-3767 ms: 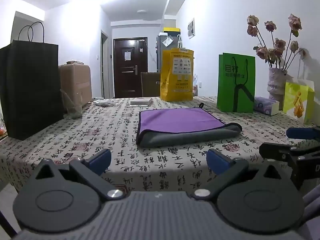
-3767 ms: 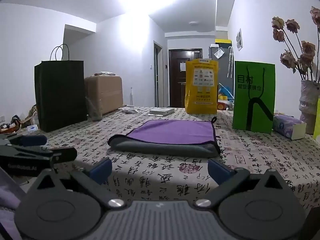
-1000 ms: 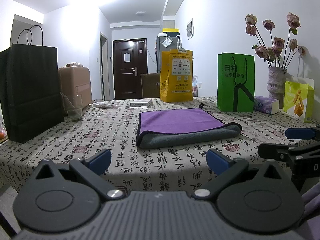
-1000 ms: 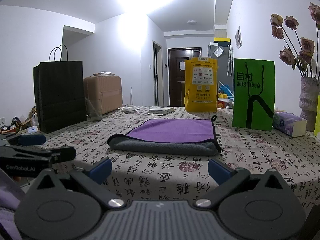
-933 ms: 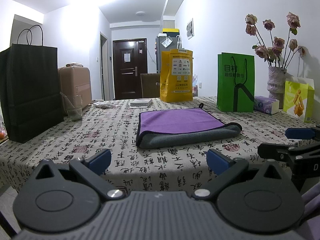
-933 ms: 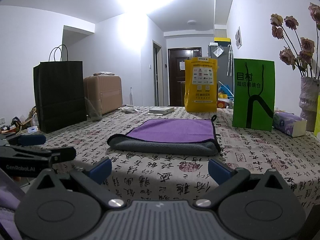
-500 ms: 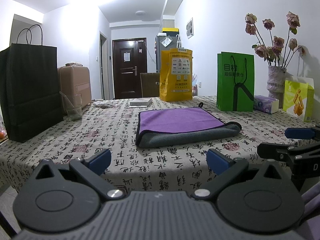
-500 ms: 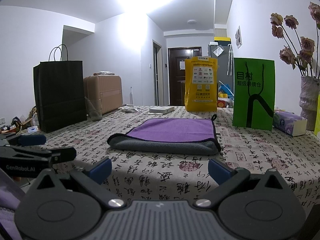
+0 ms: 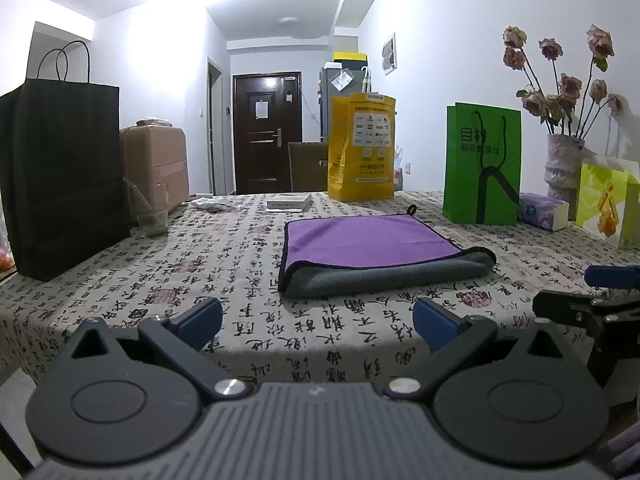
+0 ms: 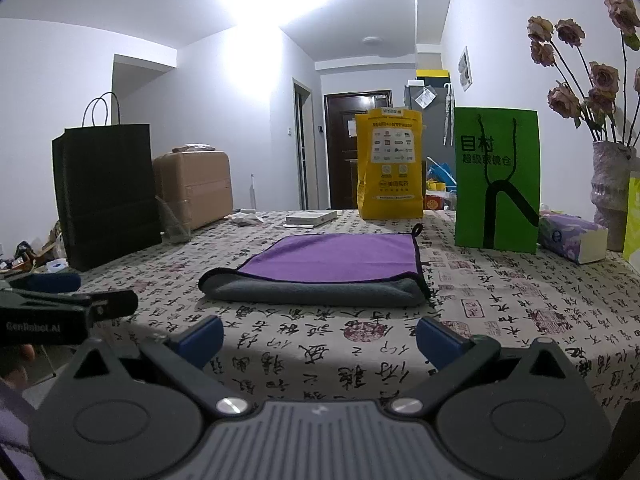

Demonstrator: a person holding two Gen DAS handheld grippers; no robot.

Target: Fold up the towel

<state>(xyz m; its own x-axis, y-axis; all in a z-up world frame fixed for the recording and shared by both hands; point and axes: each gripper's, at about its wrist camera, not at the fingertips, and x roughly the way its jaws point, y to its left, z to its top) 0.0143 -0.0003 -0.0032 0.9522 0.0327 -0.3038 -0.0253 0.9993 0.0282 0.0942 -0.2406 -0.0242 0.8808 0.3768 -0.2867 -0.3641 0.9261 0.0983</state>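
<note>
A purple towel with a grey underside [image 9: 372, 246] lies folded flat in the middle of the table, its grey folded edge toward me; it also shows in the right wrist view [image 10: 332, 266]. My left gripper [image 9: 318, 320] is open and empty, held near the table's front edge, well short of the towel. My right gripper [image 10: 320, 338] is open and empty at the same edge, to the right of the left one. Each gripper shows at the side of the other's view.
The table [image 9: 200, 264] has a calligraphy-print cloth. A black paper bag [image 9: 60, 176] and a glass [image 9: 150, 210] stand at left. A yellow bag [image 9: 362, 148], a green bag [image 9: 482, 164], a tissue box [image 9: 544, 210], a flower vase [image 9: 564, 160] and a small box [image 9: 289, 202] stand behind and right.
</note>
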